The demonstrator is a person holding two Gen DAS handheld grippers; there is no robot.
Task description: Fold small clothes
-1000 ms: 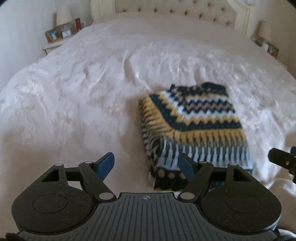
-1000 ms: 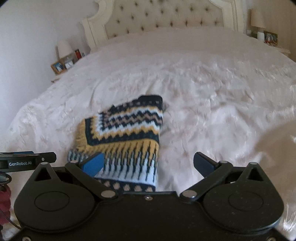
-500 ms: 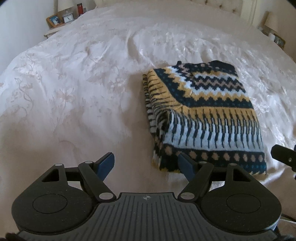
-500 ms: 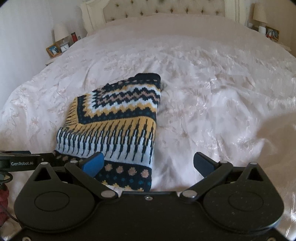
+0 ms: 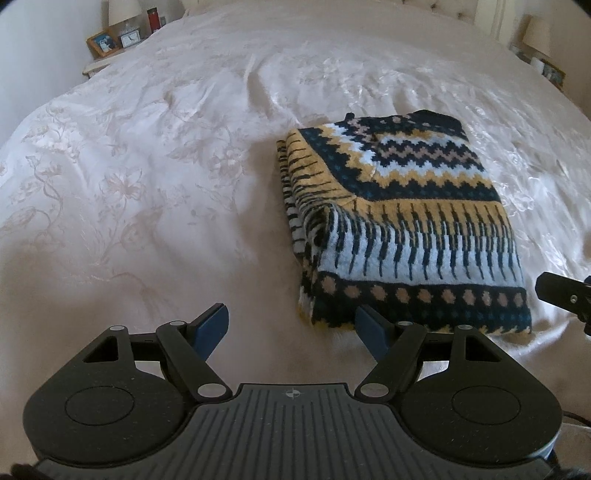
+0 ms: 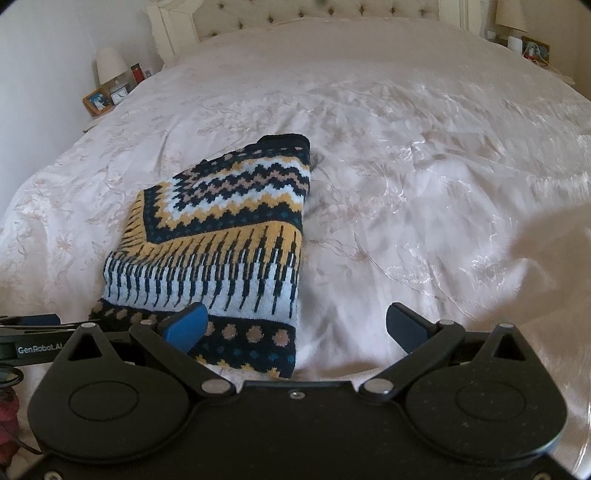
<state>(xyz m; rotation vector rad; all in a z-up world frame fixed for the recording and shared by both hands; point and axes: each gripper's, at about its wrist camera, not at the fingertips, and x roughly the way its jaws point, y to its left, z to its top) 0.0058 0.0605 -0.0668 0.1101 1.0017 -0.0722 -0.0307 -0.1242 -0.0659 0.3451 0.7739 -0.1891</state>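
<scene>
A folded knit sweater point(image 5: 402, 221) in navy, yellow and pale blue zigzag bands lies flat on the white bedspread point(image 5: 147, 166). My left gripper point(image 5: 295, 325) hovers open just short of the sweater's near left corner, with nothing between its blue pads. In the right wrist view the same sweater point(image 6: 221, 240) lies left of centre. My right gripper point(image 6: 295, 325) stands open over its near right corner, empty, with its left pad above the dotted hem. The right gripper's tip point(image 5: 561, 295) shows at the right edge of the left wrist view.
The bedspread point(image 6: 424, 184) stretches wide around the sweater. A tufted headboard point(image 6: 314, 11) stands at the far end. Bedside tables with a lamp point(image 6: 109, 66), picture frames point(image 5: 103, 42) and a small clock flank the bed.
Both cameras have tipped downward, so the sweater now sits larger and closer under the fingers. The sweater itself has not moved, and both grippers stay open.
</scene>
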